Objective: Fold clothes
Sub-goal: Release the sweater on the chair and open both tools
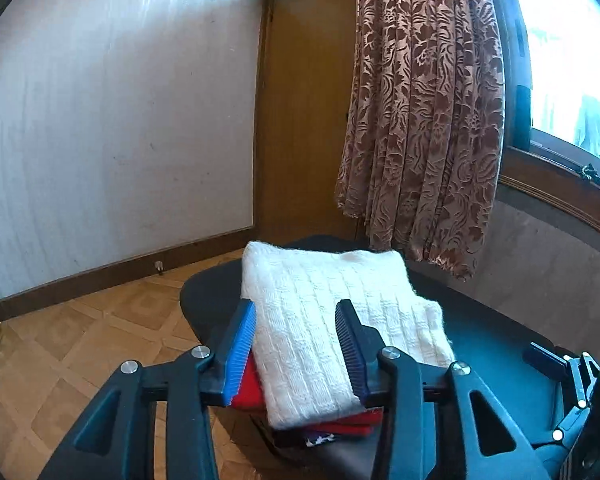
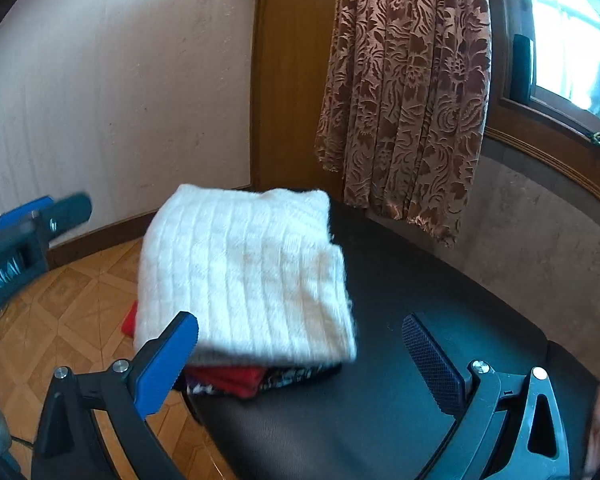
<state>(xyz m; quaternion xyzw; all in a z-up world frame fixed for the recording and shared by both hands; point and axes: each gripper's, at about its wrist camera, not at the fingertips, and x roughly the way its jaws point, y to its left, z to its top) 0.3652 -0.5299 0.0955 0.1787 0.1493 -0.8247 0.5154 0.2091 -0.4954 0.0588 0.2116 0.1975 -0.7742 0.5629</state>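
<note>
Left hand-held gripper (image 1: 296,344): jaws parted, one blue-padded finger (image 1: 240,350) on either side of the near end of the sweater (image 1: 324,320), the pads flanking it without visibly pressing in. Right hand-held gripper (image 2: 300,364): jaws spread wide, its left finger (image 2: 166,364) just at the sweater's near corner, its right finger (image 2: 432,368) well apart from the sweater. In the right wrist view the left hand-held gripper appears, blurred, left of the sweater.
</note>
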